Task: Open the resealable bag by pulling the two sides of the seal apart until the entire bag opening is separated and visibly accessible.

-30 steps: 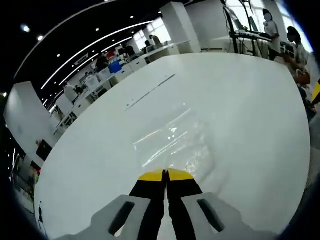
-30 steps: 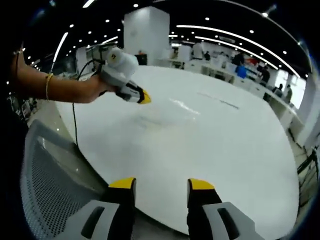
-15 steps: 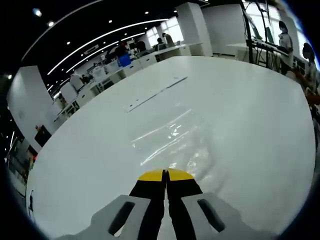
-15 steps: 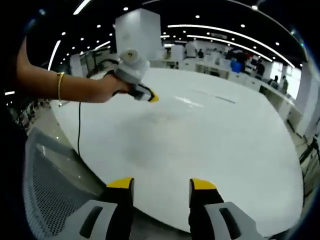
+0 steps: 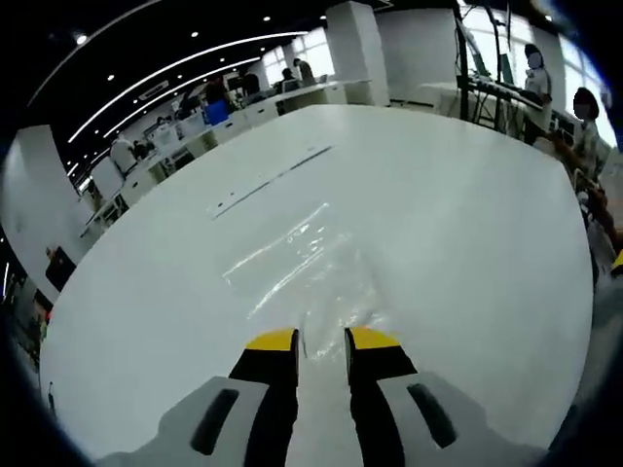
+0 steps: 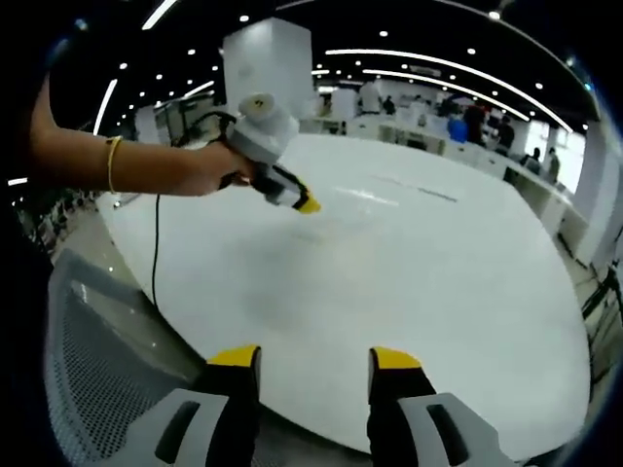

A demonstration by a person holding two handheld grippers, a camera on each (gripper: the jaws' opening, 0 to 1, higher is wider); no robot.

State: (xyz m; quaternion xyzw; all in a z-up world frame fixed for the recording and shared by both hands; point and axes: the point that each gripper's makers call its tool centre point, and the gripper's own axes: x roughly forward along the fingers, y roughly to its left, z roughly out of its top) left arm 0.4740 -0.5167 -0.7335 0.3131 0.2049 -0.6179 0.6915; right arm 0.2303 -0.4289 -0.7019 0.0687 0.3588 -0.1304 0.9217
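- The clear resealable bag [image 5: 311,272] lies flat near the middle of the round white table [image 5: 467,224], its film catching bright glints.
- In the left gripper view, the left gripper [image 5: 321,341] hangs just over the bag's near edge, its yellow-tipped jaws slightly spread with a narrow gap between them; I cannot tell whether they touch the film.
- In the right gripper view, that same left gripper [image 6: 308,205] points down at the table top, held by a person's hand [image 6: 209,167] with a gold bracelet [image 6: 113,163] on the wrist and a cable [image 6: 156,248] hanging from it.
- The right gripper [image 6: 314,360] is at the table's near edge, well apart from the bag, jaws spread wide and holding nothing.
- A grey mesh chair back [image 6: 92,360] sits just off the table's edge, beside the right gripper.
- Beyond the table stand white desks [image 5: 292,95] and a white pillar [image 6: 268,73].
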